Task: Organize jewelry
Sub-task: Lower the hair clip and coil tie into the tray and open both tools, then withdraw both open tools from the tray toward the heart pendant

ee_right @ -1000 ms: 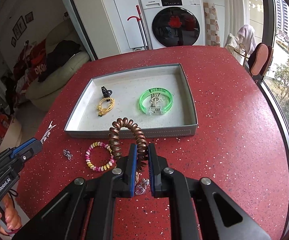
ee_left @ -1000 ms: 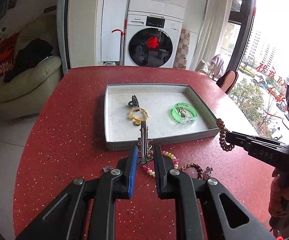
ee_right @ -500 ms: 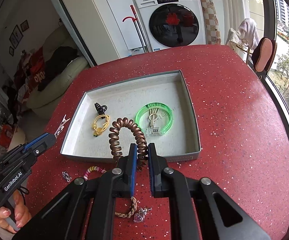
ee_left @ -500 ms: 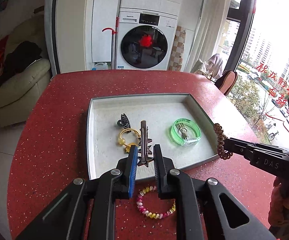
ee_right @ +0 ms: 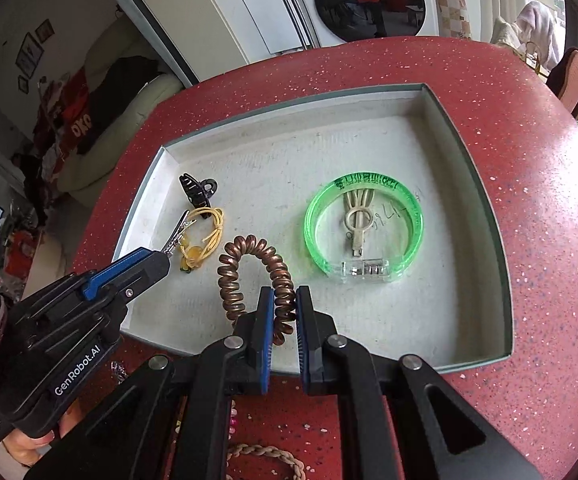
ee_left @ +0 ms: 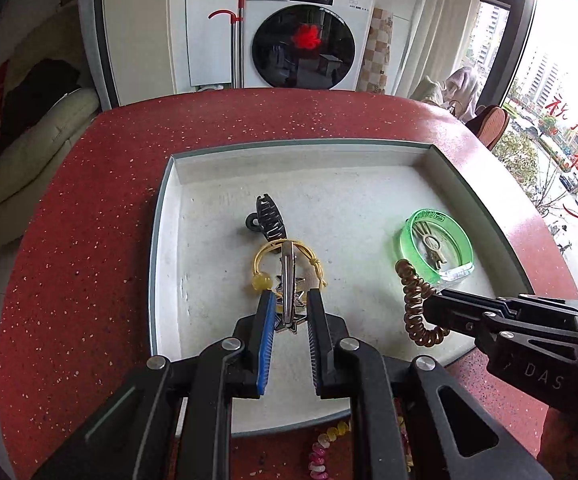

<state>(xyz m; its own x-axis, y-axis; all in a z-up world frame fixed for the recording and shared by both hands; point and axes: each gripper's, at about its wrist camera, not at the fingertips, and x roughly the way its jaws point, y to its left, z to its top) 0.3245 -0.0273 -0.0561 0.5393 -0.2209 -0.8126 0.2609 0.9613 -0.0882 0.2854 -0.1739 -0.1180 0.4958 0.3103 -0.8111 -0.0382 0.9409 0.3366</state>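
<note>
A: Jewelry's half sorted, looks like. Tray [ee_left: 161, 240] mid-frame already has the black claw clip [ee_left: 269, 216], yellow cord bracelet [ee_left: 285, 264] & green bangle [ee_left: 435, 244], bangle over on the right side w/ a small pale clip [ee_right: 356, 220] inside it.

B: And the two claws?

A: Left claw [ee_left: 289, 312] is centre-bottom of its view, fingers a bit apart w/ the star hair clip [ee_left: 288, 284] between them. Can't tell if it's actually gripped or just lying there on the yellow cord. Prob lined up w/ the other hair bits on purpose.

B: Right one?

A: Right claw [ee_right: 283, 308] pinches the brown spiral hair tie [ee_right: 253, 272], loop standing up over the tray floor, between the yellow cord & the bangle. Held by one end so it drops flat in the open gap, I'd guess.

B: What's left?

A: Bottom edge of the frames, on the red table [ee_right: 529, 160]: a bead bracelet [ee_left: 321, 456] & a braided one [ee_right: 265, 456], outside the tray.
</note>
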